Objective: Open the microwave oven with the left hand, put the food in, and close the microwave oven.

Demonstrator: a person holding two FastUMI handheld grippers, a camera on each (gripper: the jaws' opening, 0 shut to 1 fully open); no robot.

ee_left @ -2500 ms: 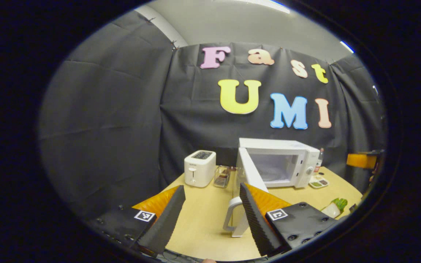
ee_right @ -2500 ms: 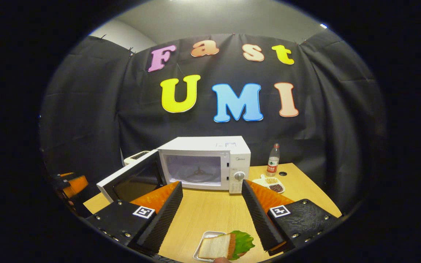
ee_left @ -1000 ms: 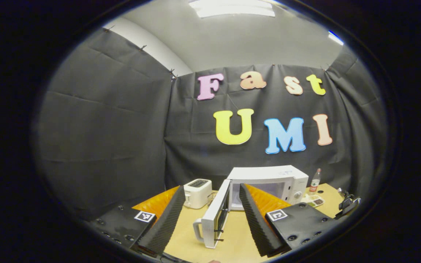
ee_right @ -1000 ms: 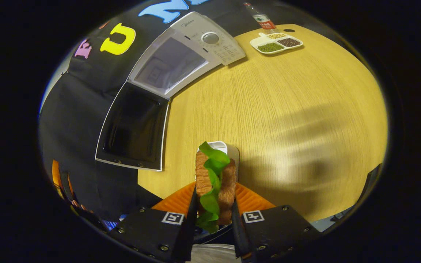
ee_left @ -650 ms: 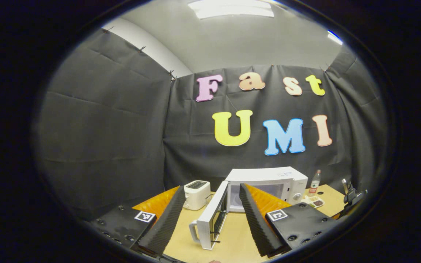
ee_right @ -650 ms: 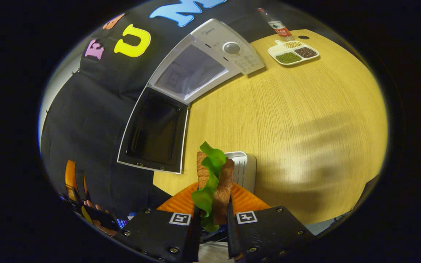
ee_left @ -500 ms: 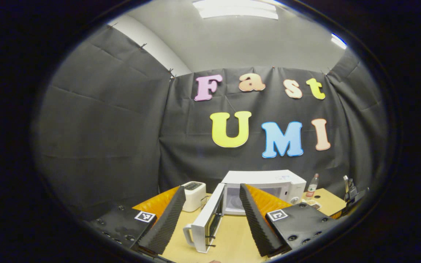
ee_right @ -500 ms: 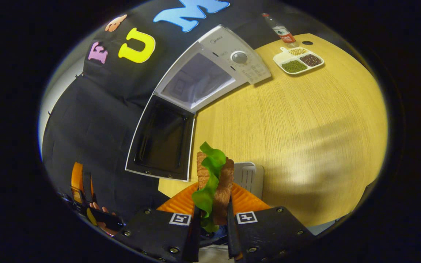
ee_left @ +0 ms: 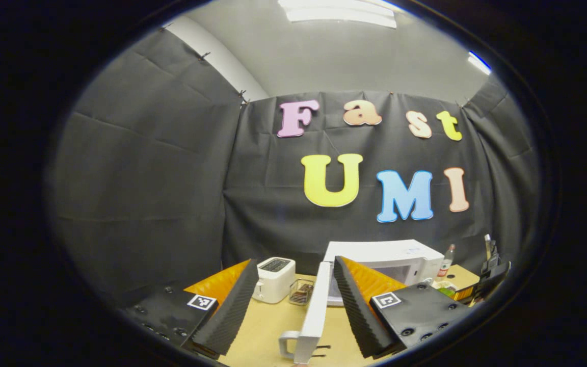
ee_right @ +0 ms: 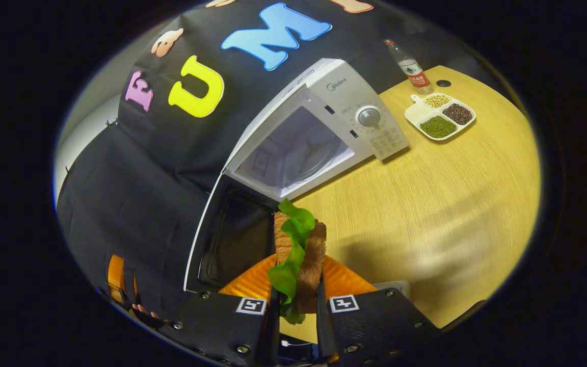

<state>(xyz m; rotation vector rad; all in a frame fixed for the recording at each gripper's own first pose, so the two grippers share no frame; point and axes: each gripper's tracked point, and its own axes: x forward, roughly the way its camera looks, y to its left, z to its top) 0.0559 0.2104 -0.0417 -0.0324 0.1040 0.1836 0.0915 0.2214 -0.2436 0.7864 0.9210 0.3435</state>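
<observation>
On my right gripper [ee_right: 296, 306] the jaws are pinching the sandwich [ee_right: 298, 255]: bread slices with a green lettuce leaf curling out over the near side, held upright on edge between both fingers. From the right gripper view I look down across it at the wooden tabletop [ee_right: 436, 204]. The white microwave [ee_right: 324, 132] sits beyond, its door [ee_right: 232, 239] swung wide open toward me, dark inner pane showing, and the lit cavity with its turntable is exposed. The sandwich hangs above the tabletop just in front of the door's hinge side, not inside the cavity. A corner of a small white tray [ee_right: 395, 286] peeks out beside my right finger. Farther back are a divided dish of beans [ee_right: 441, 116] and a plastic bottle [ee_right: 409, 63] near the wall.

My left gripper [ee_left: 296, 300] has its jaws spread wide with nothing between them. In the left gripper view I see the microwave [ee_left: 390, 255] from the side, with the door [ee_left: 316, 316] edge-on toward me and its handle [ee_left: 287, 345] low between my fingers, apart from both. A white toaster [ee_left: 273, 278] stands to the left of the microwave, with a small clear container [ee_left: 301, 292] between them. The bottle [ee_left: 445, 257] stands at the microwave's far right corner.
</observation>
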